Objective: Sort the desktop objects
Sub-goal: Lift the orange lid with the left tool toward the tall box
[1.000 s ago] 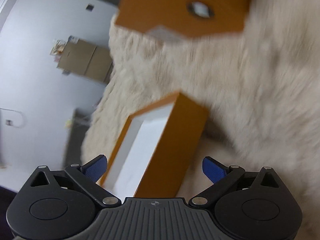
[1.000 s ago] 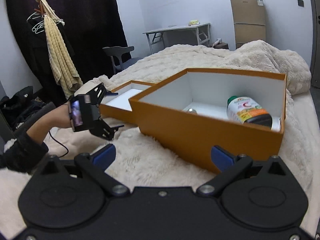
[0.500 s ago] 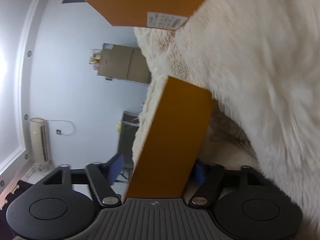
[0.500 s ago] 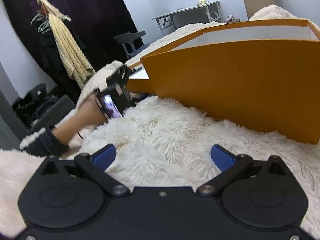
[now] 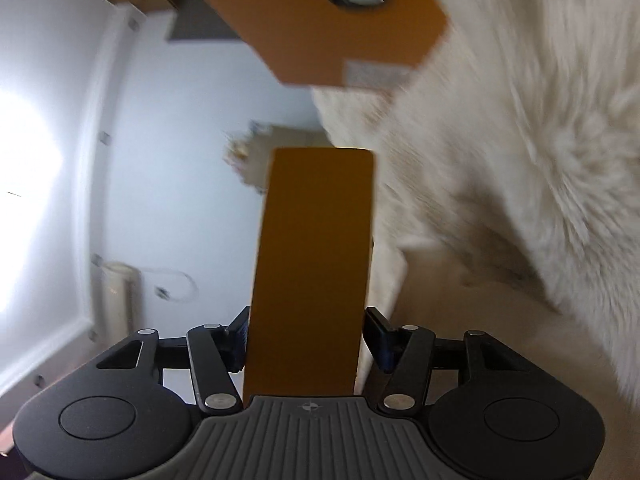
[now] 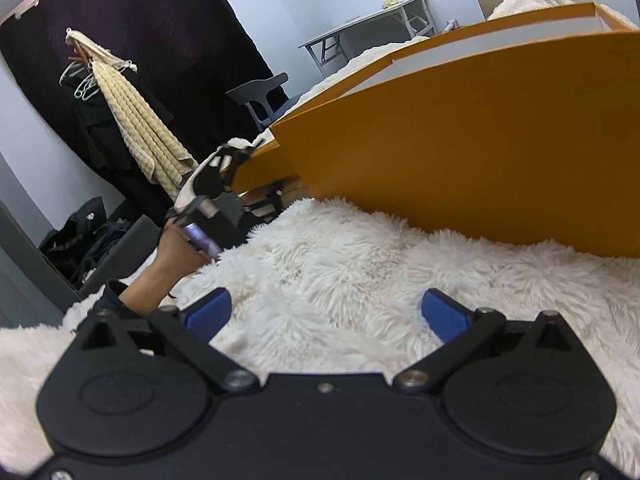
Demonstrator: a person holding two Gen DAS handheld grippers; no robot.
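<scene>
My left gripper [image 5: 306,338] is shut on the side wall of the orange box lid [image 5: 316,264], which stands up edge-on between the fingers. The large orange box [image 5: 320,20] is blurred at the top of the left wrist view. In the right wrist view the orange box [image 6: 472,160] fills the right side and its contents are hidden. The left gripper [image 6: 236,196] holds the lid [image 6: 260,160] at the box's left corner, lifted off the blanket. My right gripper [image 6: 326,312] is open and empty, low over the white fluffy blanket [image 6: 340,260].
The blanket [image 5: 520,160] covers the bed. A dark curtain with a hanging beige towel [image 6: 136,120], a grey chair [image 6: 260,92] and a grey desk [image 6: 368,36] stand behind. Black bags [image 6: 80,236] lie on the floor at the left.
My left gripper has closed on the lid's wall and tilted it up off the blanket. My right gripper has dropped lower toward the blanket in front of the box.
</scene>
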